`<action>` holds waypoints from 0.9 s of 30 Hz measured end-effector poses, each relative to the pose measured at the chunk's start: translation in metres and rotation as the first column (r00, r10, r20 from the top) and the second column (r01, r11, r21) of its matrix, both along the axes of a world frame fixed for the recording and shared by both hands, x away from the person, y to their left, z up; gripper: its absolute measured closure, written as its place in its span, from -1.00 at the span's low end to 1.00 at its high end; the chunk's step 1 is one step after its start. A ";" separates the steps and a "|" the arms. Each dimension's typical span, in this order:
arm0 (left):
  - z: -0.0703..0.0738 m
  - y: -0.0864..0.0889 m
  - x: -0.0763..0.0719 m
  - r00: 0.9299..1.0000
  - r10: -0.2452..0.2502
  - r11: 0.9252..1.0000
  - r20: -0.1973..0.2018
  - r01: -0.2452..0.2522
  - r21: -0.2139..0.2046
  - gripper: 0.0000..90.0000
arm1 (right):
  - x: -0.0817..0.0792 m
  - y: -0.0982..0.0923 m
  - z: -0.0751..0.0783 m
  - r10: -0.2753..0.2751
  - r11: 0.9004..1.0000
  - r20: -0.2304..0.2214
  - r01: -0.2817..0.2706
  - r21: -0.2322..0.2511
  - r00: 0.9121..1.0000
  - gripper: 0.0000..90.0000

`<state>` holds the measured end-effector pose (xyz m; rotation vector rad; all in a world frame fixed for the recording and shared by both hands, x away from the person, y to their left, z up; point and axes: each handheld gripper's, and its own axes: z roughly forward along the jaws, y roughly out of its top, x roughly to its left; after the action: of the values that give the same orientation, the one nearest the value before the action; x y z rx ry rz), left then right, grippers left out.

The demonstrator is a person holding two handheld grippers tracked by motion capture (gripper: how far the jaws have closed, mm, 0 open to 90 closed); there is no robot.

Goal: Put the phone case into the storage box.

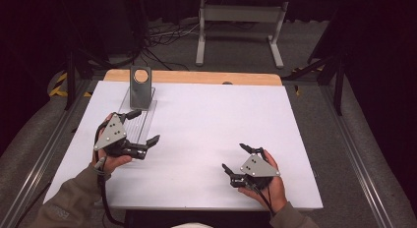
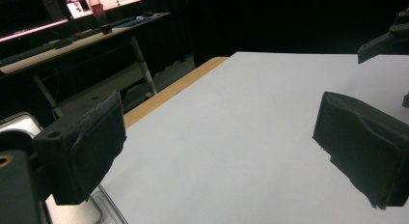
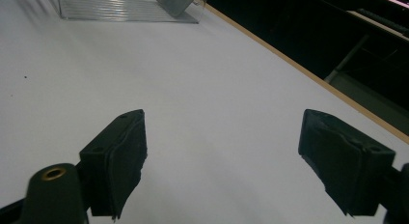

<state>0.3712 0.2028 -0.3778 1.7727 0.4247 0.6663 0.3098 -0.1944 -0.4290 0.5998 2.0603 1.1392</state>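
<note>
A clear ribbed plastic tray (image 1: 140,117) lies at the table's left, with a grey metal stand (image 1: 140,87) that has a round hole upright at its far end. My left gripper (image 1: 143,126) rests open beside and over the tray's near end, nothing between its jaws. In the left gripper view its pads (image 2: 89,147) stand wide apart over white table, the tray's corner (image 2: 103,204) below. My right gripper (image 1: 235,157) lies open at the front right, empty. The right gripper view has its pads (image 3: 120,159) spread, with the tray (image 3: 120,9) and stand (image 3: 174,2) far off.
The white table top (image 1: 211,125) has a wooden strip (image 1: 196,78) along its far edge. Behind it are a white frame's legs (image 1: 238,26) and cables on the floor. Metal rails run along both sides. A desk with a bottle (image 2: 96,11) stands off the table.
</note>
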 end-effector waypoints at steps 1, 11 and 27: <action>-0.001 0.000 -0.001 1.000 -0.001 1.000 0.001 0.001 -0.004 -0.89 | 0.000 0.000 0.000 0.000 1.000 0.000 0.000 -0.001 1.000 -0.59; -0.005 -0.004 -0.009 1.000 -0.020 1.000 -0.007 0.020 0.017 -0.89 | -0.001 0.000 0.001 -0.001 1.000 0.006 0.001 0.000 1.000 -0.59; -0.011 -0.011 -0.018 0.999 -0.031 0.999 -0.014 0.032 0.031 -0.89 | -0.001 -0.001 0.002 -0.003 1.000 0.013 0.003 -0.003 1.000 -0.60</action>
<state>0.3536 0.1916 -0.3891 1.8109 0.3964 0.6423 0.3091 -0.1957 -0.4266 0.5921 2.0490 1.1346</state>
